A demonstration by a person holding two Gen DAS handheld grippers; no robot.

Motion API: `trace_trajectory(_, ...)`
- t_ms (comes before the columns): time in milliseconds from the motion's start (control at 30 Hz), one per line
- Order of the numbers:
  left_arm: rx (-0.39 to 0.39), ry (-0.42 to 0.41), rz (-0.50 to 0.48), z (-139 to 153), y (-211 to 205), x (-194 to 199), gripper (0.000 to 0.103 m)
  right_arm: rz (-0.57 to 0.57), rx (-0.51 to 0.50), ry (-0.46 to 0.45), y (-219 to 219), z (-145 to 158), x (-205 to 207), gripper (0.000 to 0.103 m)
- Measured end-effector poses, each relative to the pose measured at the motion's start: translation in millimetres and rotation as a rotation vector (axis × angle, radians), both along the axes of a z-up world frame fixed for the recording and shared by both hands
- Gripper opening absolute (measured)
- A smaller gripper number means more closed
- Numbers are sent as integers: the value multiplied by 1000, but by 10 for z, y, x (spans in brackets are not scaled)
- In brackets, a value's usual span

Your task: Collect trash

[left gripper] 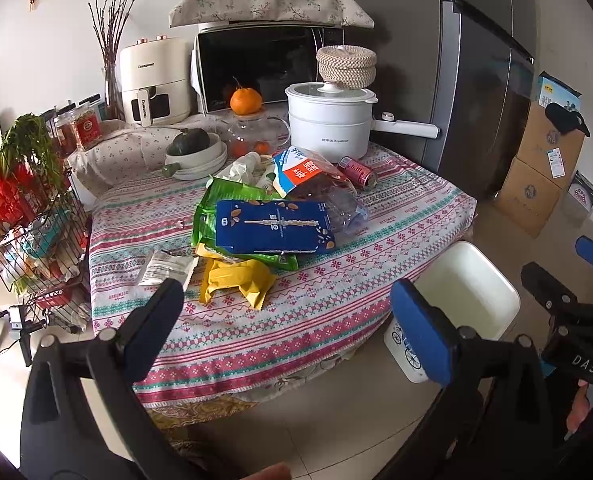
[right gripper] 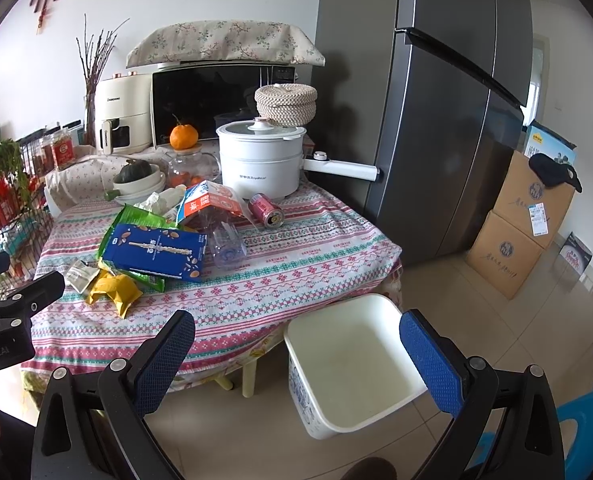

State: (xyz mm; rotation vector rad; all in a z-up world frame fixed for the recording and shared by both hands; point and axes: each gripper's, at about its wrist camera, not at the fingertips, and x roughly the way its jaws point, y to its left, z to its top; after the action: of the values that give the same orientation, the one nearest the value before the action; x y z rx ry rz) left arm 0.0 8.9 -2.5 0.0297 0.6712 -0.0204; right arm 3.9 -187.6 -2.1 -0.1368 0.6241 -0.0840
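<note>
A heap of trash lies on the patterned tablecloth [left gripper: 396, 216]: a blue carton [left gripper: 272, 226] on a green bag [left gripper: 220, 196], a yellow wrapper [left gripper: 236, 280], a small white packet [left gripper: 164, 266], a crushed clear bottle [left gripper: 344, 208], a milk carton [left gripper: 296, 168] and a pink can [left gripper: 358, 172]. The same blue carton [right gripper: 156, 252], yellow wrapper [right gripper: 114, 290] and can [right gripper: 266, 210] show in the right wrist view. A white bin [right gripper: 360, 360] stands empty on the floor by the table. My left gripper [left gripper: 292, 328] and right gripper [right gripper: 296, 364] both hang open, short of the table, holding nothing.
At the table's back stand a white electric pot [left gripper: 328, 120], a glass teapot with an orange [left gripper: 246, 100] on it, stacked bowls, a microwave and an air fryer. A wire rack [left gripper: 24, 240] is to the left, a grey fridge [right gripper: 436, 100] and cardboard boxes [right gripper: 516, 232] to the right.
</note>
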Motion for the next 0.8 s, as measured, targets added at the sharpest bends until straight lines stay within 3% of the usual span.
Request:
trace_trajectory(633,11,-7,30,0,55,38,102,21,9,11,47,25,6,103)
trace_trajectory(800,9,29,39,3,147,169,102,46,6,25,68,76,42,103)
